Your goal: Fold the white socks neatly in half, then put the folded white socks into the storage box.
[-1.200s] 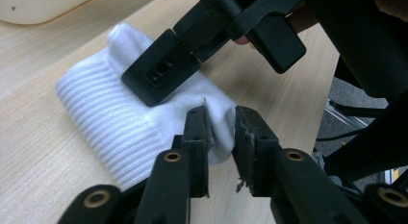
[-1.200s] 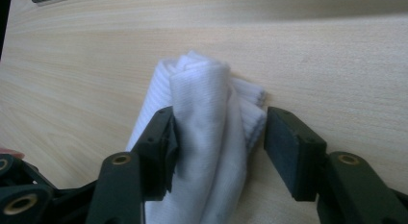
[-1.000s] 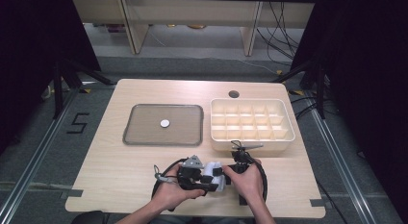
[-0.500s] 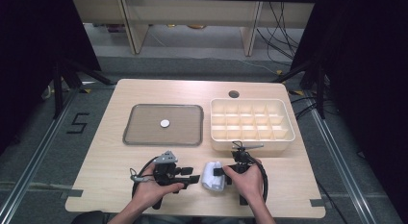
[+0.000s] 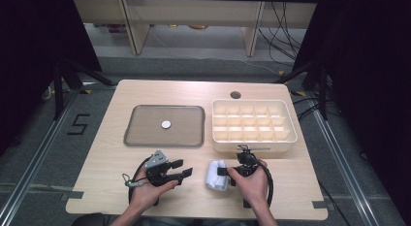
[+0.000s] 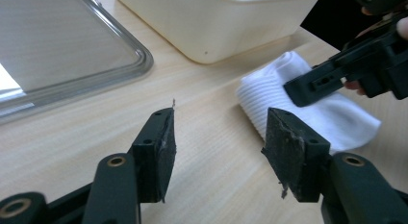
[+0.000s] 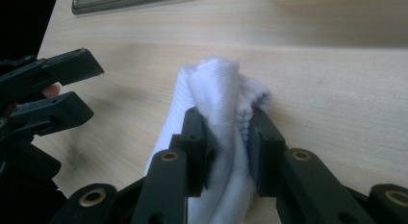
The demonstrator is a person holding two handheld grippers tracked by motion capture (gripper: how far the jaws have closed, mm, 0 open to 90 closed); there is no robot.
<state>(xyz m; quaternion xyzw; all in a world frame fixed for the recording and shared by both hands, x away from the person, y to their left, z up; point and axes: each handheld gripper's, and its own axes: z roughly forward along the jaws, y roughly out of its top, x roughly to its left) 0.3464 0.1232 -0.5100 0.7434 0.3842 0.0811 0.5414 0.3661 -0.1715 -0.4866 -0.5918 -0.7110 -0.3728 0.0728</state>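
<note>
A folded white cloth (image 5: 215, 176) lies on the wooden table near the front edge. My right gripper (image 5: 224, 171) points left and is shut on its bunched end; its jaws have just been closing on the cloth (image 7: 211, 89), which fills the gap between the pads of the right gripper (image 7: 226, 130). My left gripper (image 5: 181, 169) stands a short way left of the cloth, open, with nothing between its fingers. Its jaws have just been opening. In the left gripper view, the left gripper (image 6: 219, 130) faces the cloth (image 6: 269, 89) over bare table.
A shallow grey tray (image 5: 145, 139) with a small white disc (image 5: 166, 124) sits at the middle left. A cream box with several compartments (image 5: 254, 147) stands just behind the right gripper. A round hole (image 5: 235, 95) lies near the table's far edge.
The left gripper has let go of the cloth, opened, and drawn away to the left. The right gripper has stayed in place and closed tighter on the cloth.
</note>
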